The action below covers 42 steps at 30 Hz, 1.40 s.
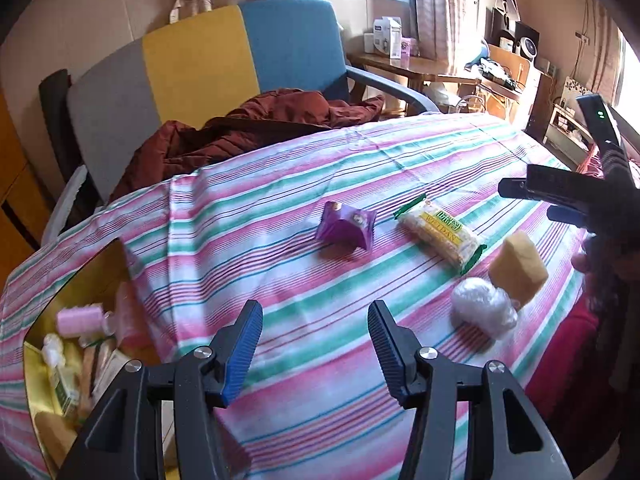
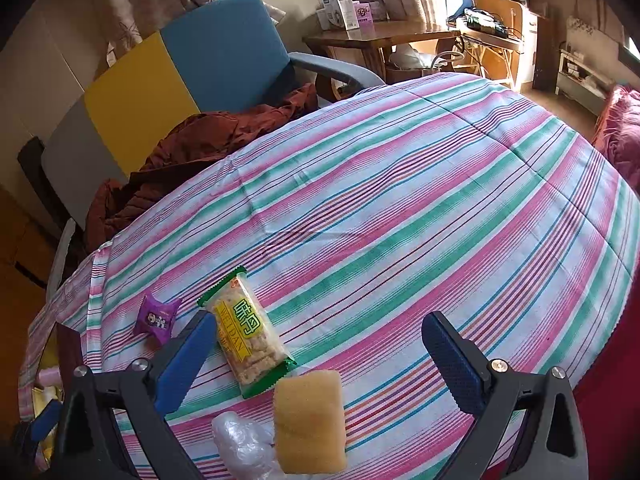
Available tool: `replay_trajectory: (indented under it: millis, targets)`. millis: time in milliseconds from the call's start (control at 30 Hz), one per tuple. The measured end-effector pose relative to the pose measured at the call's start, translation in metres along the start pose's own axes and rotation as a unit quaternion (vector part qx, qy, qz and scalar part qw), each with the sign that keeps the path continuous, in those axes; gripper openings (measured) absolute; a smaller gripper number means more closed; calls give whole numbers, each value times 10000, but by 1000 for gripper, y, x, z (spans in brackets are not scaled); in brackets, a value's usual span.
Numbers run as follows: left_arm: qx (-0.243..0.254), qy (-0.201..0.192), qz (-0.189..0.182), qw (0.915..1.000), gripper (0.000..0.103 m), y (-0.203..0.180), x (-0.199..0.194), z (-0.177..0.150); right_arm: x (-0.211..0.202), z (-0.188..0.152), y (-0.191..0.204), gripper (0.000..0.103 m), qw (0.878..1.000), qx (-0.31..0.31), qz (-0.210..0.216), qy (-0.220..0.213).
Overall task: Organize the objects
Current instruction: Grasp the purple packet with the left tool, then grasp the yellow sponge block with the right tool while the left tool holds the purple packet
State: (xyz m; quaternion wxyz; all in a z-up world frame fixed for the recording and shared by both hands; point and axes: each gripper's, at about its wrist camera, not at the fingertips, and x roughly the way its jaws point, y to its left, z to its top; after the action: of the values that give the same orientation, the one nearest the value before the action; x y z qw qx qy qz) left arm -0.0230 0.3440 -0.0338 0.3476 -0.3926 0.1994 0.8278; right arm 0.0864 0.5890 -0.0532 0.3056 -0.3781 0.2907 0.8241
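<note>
Left claw (image 1: 316, 314): jaws spread wide, nothing between them, hanging low centre of the left wrist view over the striped cloth (image 1: 360, 168) on the table.

Right claw (image 2: 320, 332): also gaping, empty. Seen from my left camera it sits at the right edge of frame (image 1: 532, 200).

Loose items on the cloth:
- purple candy packet (image 1: 346, 226), centre of the left view, standing alone.
- green-edged rice snack bar (image 1: 440, 236), just right of it, lying diagonal. In the right wrist view it runs beside my left blue pad (image 2: 188, 360); touching or not, cannot tell.
- yellow sponge cake (image 1: 518, 266), in clear wrap, lower right.
- crumpled clear plastic (image 1: 482, 308), against the cake.

Yellow box (image 1: 38, 384), lower left of the left view, holds pink and pale packets, blurred.
</note>
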Motion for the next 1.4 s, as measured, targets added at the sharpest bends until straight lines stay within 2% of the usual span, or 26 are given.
replay_trajectory:
  millis: [167,233,267,333,400,533,733,833,933,967,1067,1167,1400]
  targets:
    - [-63,194,-224,9995,69,-10,36,24,2,-1,3,103,9999,-93,100,54]
    - [-199,361,-306,9987,70,-9,53,33,2,-1,5,103,9998,-121,126,72]
    - [-408,523,-486,9966,70,-5,61,36,2,-1,5,103,9998,-128,134,84]
    - [-1024,861,-891,9870,70,6,78,40,3,-1,5,103,9997,-127,175,117]
    - [-1483,1031,-1036,9781,70,13,91,45,4,-1,6,103,9996,-144,215,151]
    - [-2020,1191,-1144,9654,70,20,114,59,5,-2,10,103,9992,-233,271,180]
    - [-2251,1377,-926,9601,69,15,155,76,6,-1,6,103,9993,-126,305,183]
    - [-1956,1295,-739,9693,66,8,160,80,7,0,3,103,9993,-59,301,199]
    - [-1338,1212,-431,9826,49,-1,156,74,5,3,-3,103,9995,96,255,138]
    - [-1155,1177,-327,9858,38,-4,155,72,3,4,-7,103,9995,200,224,66]
    - [-779,1085,-261,9907,36,-7,148,61,-3,8,-27,103,9976,659,208,-79]
    - [-558,1041,-159,9929,35,-11,138,50,0,10,-37,103,9953,933,276,4]
    - [-403,961,-108,9945,35,-19,113,20,14,9,-22,103,9970,577,354,372]
